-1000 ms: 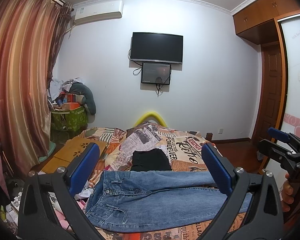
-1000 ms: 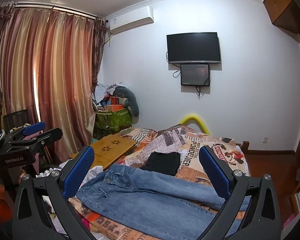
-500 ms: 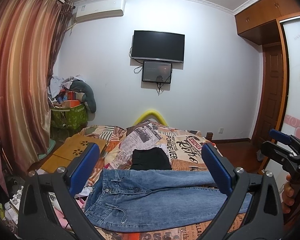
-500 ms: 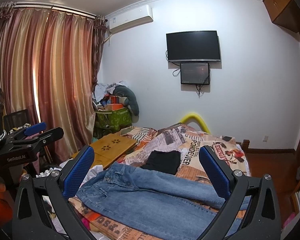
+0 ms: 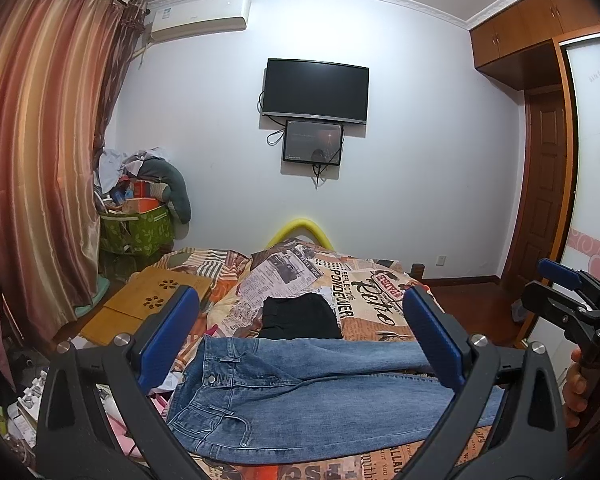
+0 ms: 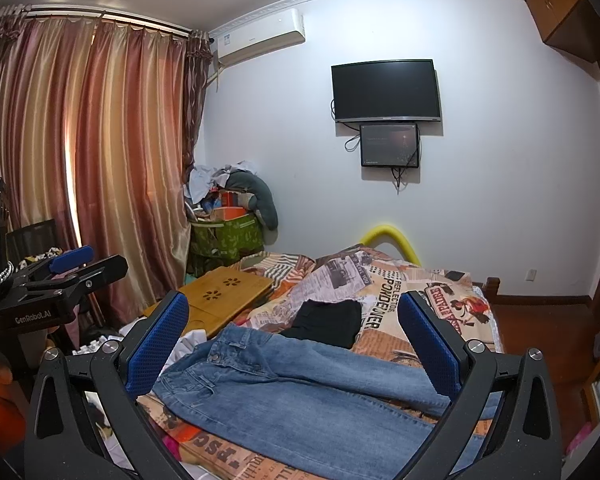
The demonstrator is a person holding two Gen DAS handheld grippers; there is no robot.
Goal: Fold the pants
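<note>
Denim jeans (image 5: 312,396) lie flat across the near end of the bed (image 5: 364,292), below and ahead of the left gripper (image 5: 300,340), whose blue pads stand wide apart and hold nothing. Their long axis runs crosswise, waistband to the left, legs off to the right toward the right gripper (image 5: 568,300) at the frame edge. On this showing the left gripper is nearer the waist. The bedcover reads "REFLECTIONS", "PONDENIER" and "Retro"; near the bottom edge come "PSC" and "ALLAC".

From the right wrist view, the jeans (image 6: 320,396) slant from the waistband at left to the legs low at right, under the right gripper (image 6: 292,344), fingers spread wide and empty. The left gripper (image 6: 72,268), at the left edge, bears "GenRobot.AI". A black garment (image 6: 328,322) lies just beyond the jeans.
</note>
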